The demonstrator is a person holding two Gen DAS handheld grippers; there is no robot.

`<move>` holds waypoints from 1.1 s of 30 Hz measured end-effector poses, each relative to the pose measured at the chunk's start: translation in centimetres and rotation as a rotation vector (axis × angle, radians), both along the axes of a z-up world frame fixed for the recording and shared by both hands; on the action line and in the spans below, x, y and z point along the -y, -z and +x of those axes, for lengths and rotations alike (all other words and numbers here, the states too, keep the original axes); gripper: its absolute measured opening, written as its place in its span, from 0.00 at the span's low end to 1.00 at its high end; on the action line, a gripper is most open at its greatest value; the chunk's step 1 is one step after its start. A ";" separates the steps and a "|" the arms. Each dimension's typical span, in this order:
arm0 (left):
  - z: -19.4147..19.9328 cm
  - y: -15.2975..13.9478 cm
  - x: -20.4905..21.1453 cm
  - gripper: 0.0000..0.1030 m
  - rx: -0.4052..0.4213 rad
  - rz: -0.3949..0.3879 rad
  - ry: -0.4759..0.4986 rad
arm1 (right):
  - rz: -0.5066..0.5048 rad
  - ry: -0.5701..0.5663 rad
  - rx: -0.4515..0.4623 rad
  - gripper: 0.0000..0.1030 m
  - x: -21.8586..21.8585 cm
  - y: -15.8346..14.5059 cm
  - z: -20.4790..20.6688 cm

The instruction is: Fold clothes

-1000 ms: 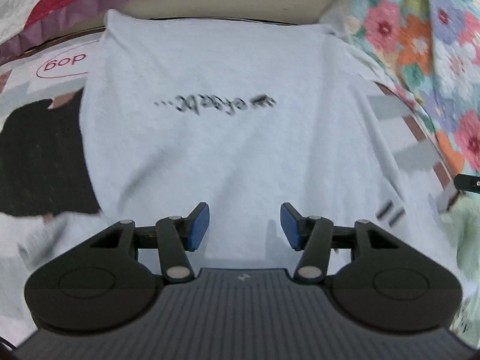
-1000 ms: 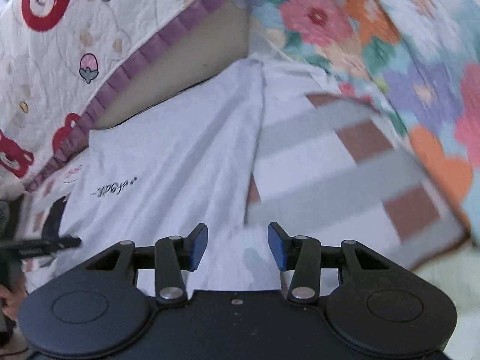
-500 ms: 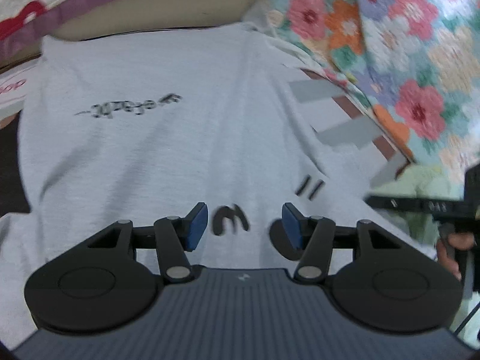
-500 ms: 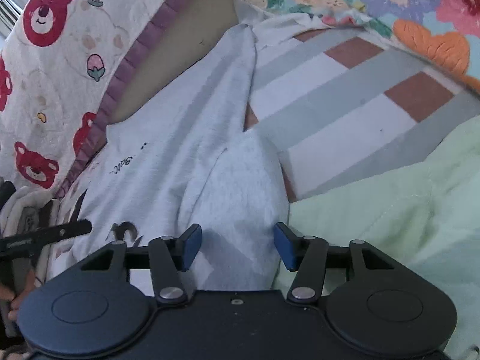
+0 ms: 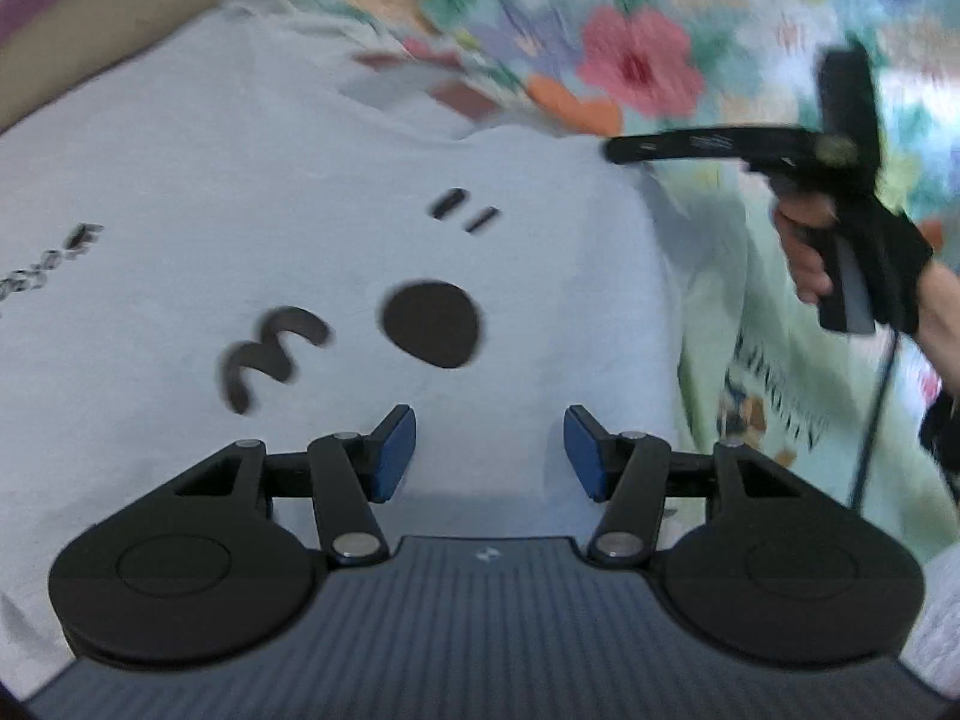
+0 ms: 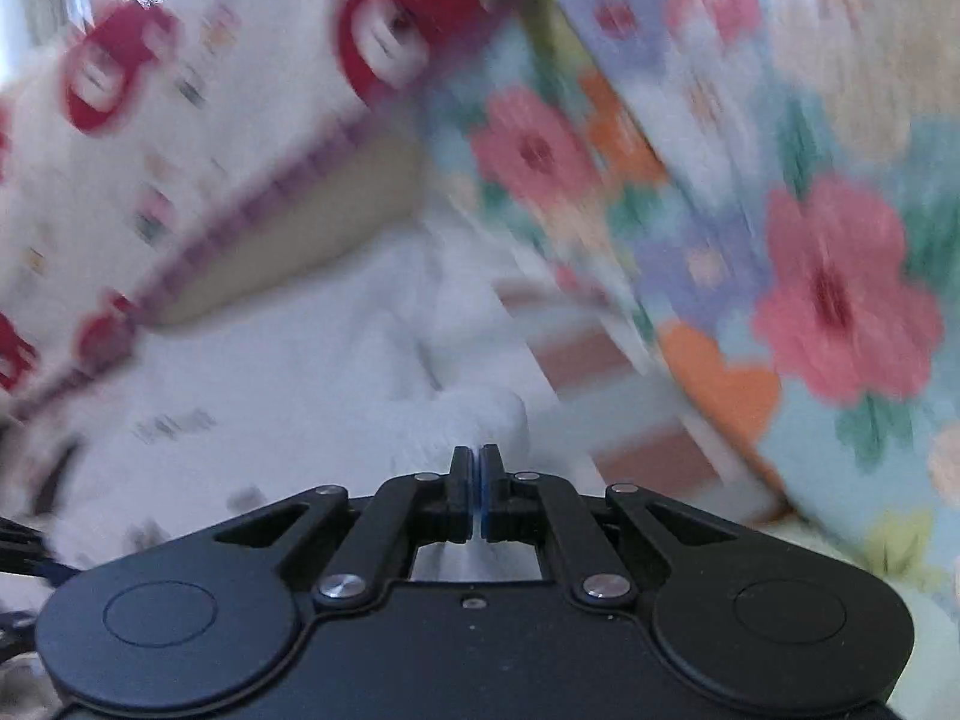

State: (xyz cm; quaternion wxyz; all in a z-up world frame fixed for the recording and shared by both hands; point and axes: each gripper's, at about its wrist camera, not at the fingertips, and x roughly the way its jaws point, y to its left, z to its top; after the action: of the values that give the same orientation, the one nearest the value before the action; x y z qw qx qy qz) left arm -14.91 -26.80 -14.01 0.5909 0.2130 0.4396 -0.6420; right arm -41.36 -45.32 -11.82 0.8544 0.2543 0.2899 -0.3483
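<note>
one light grey sweatshirt (image 5: 252, 180) spread flat under both claws; left gripper (image 5: 489, 450) hovers released just over its front, blue pads apart with nothing between, and ahead of it the print shows one black oval, one squiggle and two short dashes; right gripper (image 6: 478, 468) has its jaws closing, nearly together, pinching a fold of the grey cloth that bunches just ahead of the tips; beyond the claws sit one floral quilt (image 5: 636, 60) and one bear-print blanket (image 6: 180, 120)
</note>
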 end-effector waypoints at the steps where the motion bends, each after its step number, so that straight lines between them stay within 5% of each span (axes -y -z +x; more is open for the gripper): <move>1: -0.5 0.3 0.4 0.52 0.003 0.019 0.015 | 0.018 0.002 -0.024 0.11 0.5 0.9 0.5; 2: -1.0 0.4 0.7 0.52 0.004 0.034 0.029 | 0.022 0.010 -0.019 0.12 0.7 1.2 0.5; 6: -1.6 0.5 0.8 0.53 0.002 0.061 0.043 | 0.071 0.060 0.100 0.49 0.1 0.3 -1.4; 13: -1.5 -0.9 1.7 0.53 0.026 0.020 0.014 | 0.266 0.186 0.187 0.49 -1.2 0.4 -8.2; 18: -2.8 -2.5 4.0 0.53 0.035 -0.074 0.055 | 0.416 0.151 0.283 0.49 -2.7 2.7 -9.0; 24: -5.9 -1.8 6.8 0.53 0.058 -0.072 0.156 | 0.487 0.207 0.249 0.51 -3.1 5.7 -7.8; 28: -6.5 -0.4 7.3 0.53 0.053 -0.044 0.169 | 0.444 0.249 0.344 0.51 -2.7 6.4 -7.5; 29: -6.4 -0.4 7.2 0.53 0.050 -0.048 0.166 | 0.423 0.252 0.377 0.43 -2.6 6.5 -7.3; 30: -6.3 -0.6 7.1 0.53 0.045 -0.058 0.164 | 0.372 0.239 0.412 0.12 -2.5 6.0 -7.1; 33: -6.0 -1.3 6.7 0.54 0.033 -0.099 0.163 | 0.160 0.156 0.469 0.07 -2.8 2.4 -5.4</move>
State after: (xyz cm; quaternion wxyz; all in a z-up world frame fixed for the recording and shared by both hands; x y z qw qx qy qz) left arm -20.94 -33.45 -12.66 0.5535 0.2292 0.3788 -0.7054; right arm -46.73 -42.55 -14.25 0.8459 0.4166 0.0898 -0.3207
